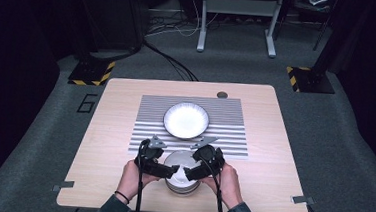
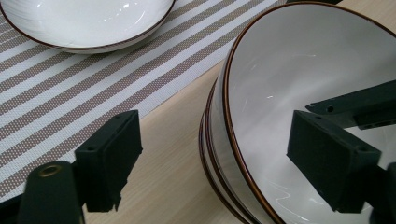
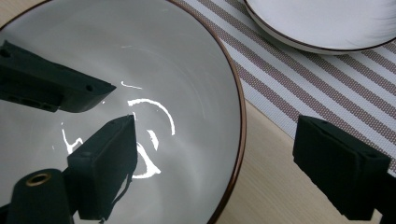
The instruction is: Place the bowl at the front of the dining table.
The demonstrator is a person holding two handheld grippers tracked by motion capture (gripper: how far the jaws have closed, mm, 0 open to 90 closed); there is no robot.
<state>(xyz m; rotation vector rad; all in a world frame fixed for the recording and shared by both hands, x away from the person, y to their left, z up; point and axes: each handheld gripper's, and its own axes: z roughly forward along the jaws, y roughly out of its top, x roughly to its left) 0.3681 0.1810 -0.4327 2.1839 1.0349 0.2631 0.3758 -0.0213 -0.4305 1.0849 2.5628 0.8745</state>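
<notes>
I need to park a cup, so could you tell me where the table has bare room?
Free wood lies left and right of the striped mat, out to the table edges. The near middle is crowded: stacked bowls and both hands. The plate fills the mat's centre.

- The left claw [image 1: 171,172] points inward toward the right one, held in the person's left hand [image 1: 132,178], forearm coming in from the near edge.
- Its jaws stand apart, one on each side of the top bowl's [image 2: 299,93] rim, pads not pressing.
- The right claw [image 1: 190,173] mirrors it, held in the right hand [image 1: 229,185], tips nearly meeting the left one's.
- Its jaws likewise straddle the rim, apart from it.
- A dark band sits on the left wrist [image 1: 121,197].
</notes>
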